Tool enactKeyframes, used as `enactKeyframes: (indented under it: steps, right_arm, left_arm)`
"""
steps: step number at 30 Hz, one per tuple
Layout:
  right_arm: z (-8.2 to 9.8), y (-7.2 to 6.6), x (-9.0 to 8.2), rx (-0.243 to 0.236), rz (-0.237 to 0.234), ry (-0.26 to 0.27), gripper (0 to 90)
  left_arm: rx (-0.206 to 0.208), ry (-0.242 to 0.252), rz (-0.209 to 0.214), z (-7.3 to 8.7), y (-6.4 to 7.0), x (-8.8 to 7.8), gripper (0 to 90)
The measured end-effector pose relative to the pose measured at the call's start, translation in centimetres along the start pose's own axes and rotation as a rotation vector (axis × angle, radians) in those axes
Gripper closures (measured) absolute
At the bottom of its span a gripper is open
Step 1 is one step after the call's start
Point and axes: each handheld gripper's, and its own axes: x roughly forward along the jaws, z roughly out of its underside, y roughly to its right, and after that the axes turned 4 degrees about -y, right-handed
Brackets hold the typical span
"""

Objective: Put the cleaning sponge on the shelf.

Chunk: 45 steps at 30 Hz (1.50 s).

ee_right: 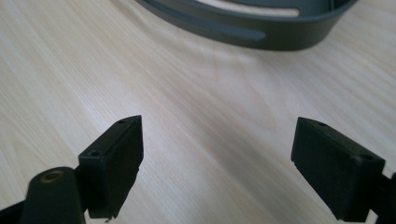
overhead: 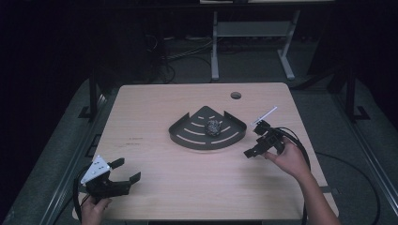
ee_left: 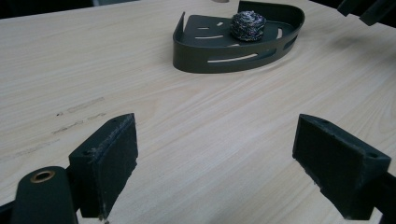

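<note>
Tabletop [overhead: 197,187] of pale wood grain carries a dark fan-shaped metal tray [overhead: 187,136] with slotted floor and a low wall, sitting near the middle, a little toward the far edge. Inside the tray, toward its right half, rests a steel-wool scourer [overhead: 214,126], a small grey-silver ball. A round cable hole [overhead: 235,95] sits in the tabletop near the far edge.

At the near left corner, the left gripper [overhead: 126,170] is held by the person's left hand [overhead: 94,208], low over the tabletop and well apart from the tray; a grey three-cornered plate [overhead: 95,168] sits on top of it. In the left gripper view its fingers [ee_left: 105,163] stand wide apart with only bare wood between them, and the tray with the scourer lies farther ahead.

On the right side, the right gripper [overhead: 253,140] is held by the person's right hand [overhead: 288,159], just beside the tray's right end, with black cable looping behind it. In the right gripper view its fingers [ee_right: 114,161] are spread wide, holding nothing, above bare wood, and the tray's curved slotted wall runs across the top.
</note>
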Motion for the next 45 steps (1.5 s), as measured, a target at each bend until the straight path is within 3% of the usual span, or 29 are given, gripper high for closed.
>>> enactKeyframes:
  steps: [45]
  right_arm:
    - [7.9, 0.6, -0.9, 0.059, 0.005, 0.053, 16.7]
  left_arm:
    - [0.009, -0.015, 0.003, 0.0, 0.4, 0.4, 13.3]
